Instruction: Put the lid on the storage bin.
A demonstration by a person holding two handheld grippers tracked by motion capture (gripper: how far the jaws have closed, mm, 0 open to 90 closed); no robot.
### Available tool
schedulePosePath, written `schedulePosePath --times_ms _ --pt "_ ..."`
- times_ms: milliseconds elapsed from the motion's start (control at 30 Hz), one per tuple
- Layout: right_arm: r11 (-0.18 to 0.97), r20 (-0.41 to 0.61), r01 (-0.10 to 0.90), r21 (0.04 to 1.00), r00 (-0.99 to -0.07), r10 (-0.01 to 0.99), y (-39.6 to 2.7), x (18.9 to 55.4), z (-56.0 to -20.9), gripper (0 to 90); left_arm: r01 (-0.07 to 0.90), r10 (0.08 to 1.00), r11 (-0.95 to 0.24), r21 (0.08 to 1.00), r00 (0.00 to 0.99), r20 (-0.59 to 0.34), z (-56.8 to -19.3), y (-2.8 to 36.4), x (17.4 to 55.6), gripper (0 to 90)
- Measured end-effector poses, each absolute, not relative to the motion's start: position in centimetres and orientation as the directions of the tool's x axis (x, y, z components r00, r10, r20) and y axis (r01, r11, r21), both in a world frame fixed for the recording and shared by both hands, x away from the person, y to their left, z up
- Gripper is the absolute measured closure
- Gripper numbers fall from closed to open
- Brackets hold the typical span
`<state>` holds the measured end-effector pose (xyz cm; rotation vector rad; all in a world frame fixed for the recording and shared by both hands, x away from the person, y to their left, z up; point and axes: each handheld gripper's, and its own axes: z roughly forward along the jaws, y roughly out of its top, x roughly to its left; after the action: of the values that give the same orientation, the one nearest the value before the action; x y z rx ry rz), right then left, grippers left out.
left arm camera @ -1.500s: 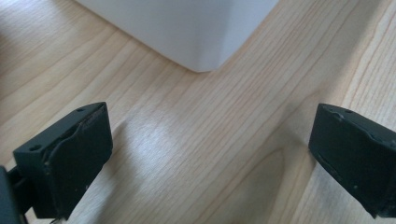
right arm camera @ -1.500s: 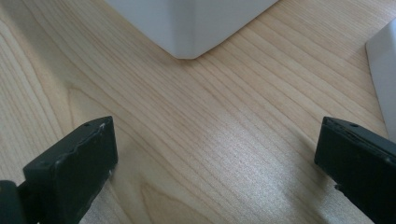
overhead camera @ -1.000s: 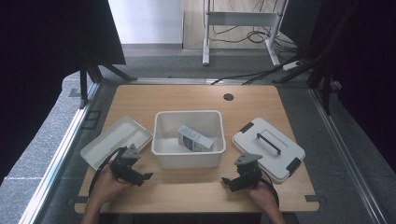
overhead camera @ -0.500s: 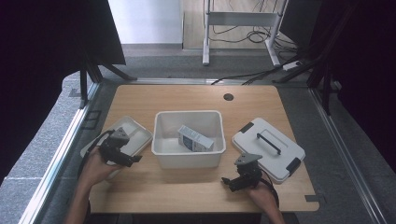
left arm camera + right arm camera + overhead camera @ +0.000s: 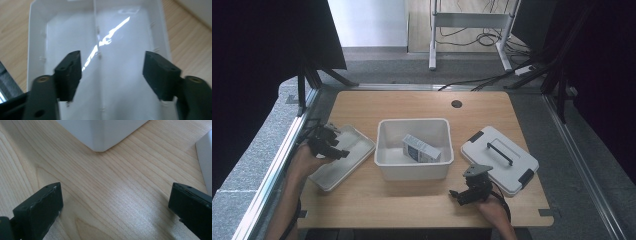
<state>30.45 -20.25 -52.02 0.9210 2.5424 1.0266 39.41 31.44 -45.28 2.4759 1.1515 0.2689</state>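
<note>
Hands divide the work at the near edge of the light wooden table (image 5: 422,105), one busy and one waiting. The left gripper (image 5: 328,141) hangs over the shallow white rectangular plastic tray (image 5: 354,150) that lies askew by the table's left edge, at its far left end, most likely because that tray is what it means to lift. In the left gripper view the two black jaws stand apart over the tray's glossy floor (image 5: 110,75) with nothing clamped; they have just been closing, and no rim or wall sits between the pads (image 5: 68,72) (so no grip can be claimed yet).

The right gripper (image 5: 468,190) rests low near the table's near edge, between the deep white plastic bin (image 5: 412,167) at mid-table and the flat white lid with black handle and clips (image 5: 499,157) toward the right edge. Its jaws gape wide over bare wood in its own view, probably parked clear of the left hand's work. A small grey and white carton (image 5: 421,149) leans inside the bin, presumably already stowed.
</note>
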Motion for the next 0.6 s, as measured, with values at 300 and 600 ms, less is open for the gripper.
schedulePosePath --times_ms 300,600 --pt "0.553 0.004 0.463 0.693 -0.769 0.639 -20.3 30.5 -52.0 0.0 0.765 0.789 -0.588 0.264 0.615 -0.024 -47.5 32.0 41.0 57.7" --pt "0.553 0.005 0.463 0.693 -0.77 0.638 -20.3 30.5 -52.0 0.0 0.783 0.789 -0.587 0.204 0.611 -0.074 -48.0 32.0 41.4 84.7"
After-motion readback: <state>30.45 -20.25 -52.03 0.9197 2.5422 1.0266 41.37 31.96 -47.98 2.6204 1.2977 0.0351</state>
